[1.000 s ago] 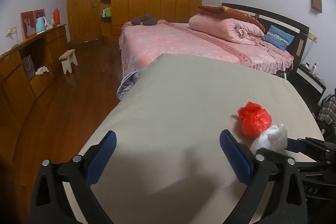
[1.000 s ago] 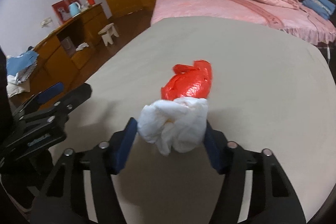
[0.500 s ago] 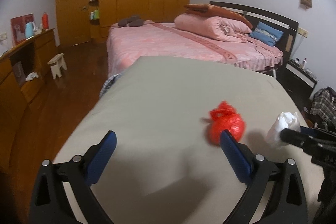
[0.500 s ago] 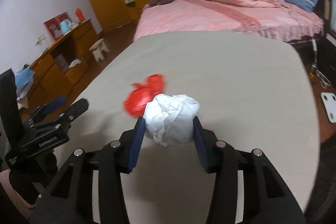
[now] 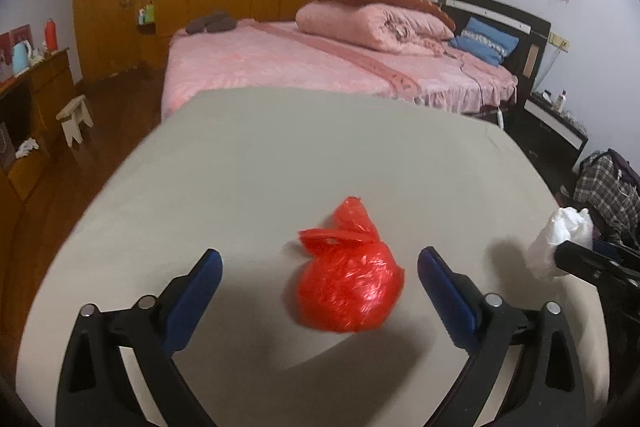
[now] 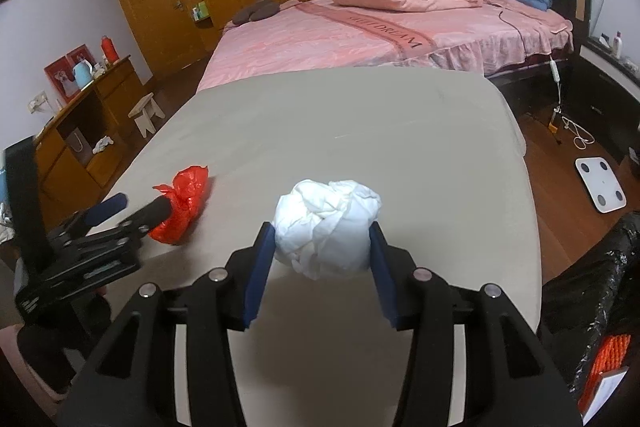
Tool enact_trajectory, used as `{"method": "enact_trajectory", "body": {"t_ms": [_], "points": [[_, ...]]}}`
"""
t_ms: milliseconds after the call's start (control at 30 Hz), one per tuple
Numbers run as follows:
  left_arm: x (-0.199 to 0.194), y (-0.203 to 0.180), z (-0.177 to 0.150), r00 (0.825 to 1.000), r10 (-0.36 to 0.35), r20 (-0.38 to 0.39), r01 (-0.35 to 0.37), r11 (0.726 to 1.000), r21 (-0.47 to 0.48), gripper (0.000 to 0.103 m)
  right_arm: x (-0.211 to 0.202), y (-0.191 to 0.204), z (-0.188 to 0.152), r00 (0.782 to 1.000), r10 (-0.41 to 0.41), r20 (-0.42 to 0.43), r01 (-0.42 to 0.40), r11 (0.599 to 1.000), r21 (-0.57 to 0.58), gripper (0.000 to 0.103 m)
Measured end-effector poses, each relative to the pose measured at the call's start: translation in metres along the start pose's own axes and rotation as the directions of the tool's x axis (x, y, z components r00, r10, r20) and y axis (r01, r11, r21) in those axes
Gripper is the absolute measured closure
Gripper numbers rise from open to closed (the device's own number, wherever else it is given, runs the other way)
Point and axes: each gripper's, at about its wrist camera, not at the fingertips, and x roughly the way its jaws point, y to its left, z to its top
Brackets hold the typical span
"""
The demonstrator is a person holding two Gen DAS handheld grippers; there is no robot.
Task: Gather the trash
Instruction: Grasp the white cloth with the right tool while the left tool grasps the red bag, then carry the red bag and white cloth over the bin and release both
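Bedroom behind, grey table (image 5: 248,163) in front. My right gripper (image 6: 322,243) has its pads pressed on the white wad (image 6: 326,227) and carries it off the table toward the black bag (image 6: 592,291) at the right edge. My left gripper (image 5: 320,275) stands wide, red bag (image 5: 348,287) lying between its fingers, untouched. I'd lower, centre on the bulge below the knot, then close gently so the film doesn't slip out.

Left claw (image 5: 320,277) and right claw (image 6: 322,253), black angular frames, blue finger pads, silver round screws
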Motion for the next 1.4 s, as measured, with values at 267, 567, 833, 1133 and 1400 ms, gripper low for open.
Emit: {"method": "enact_trajectory", "body": {"t_ms": [267,567,833,1133,1400], "points": [[0.025,-0.004,-0.002,0.991,-0.066,-0.118,0.065,0.998,-0.013,0.056,0.001,0.002,0.001,1.000,0.014,-0.002,-0.014,1.000,-0.002,0.057],[-0.017,-0.016,0.003,0.998,-0.066,-0.013,0.066,0.998,0.000,0.059,-0.017,0.008,0.001,0.999,0.021,0.024,-0.021,1.000,-0.011,0.057],[-0.063,-0.033,0.007,0.998,-0.051,0.038,0.050,0.999,0.014,0.059,-0.046,0.010,0.005,0.997,0.037,0.063,-0.037,0.999,-0.013,0.057],[-0.102,-0.048,0.010,0.995,-0.054,0.082,0.053,0.998,0.023,0.059,-0.090,0.010,0.008,0.992,0.042,0.117,-0.039,0.999,-0.027,0.057],[-0.133,-0.067,0.014,0.990,-0.071,0.118,0.067,0.997,0.032,0.059,-0.135,0.003,0.008,0.984,0.036,0.175,-0.031,0.999,-0.031,0.057]]}}
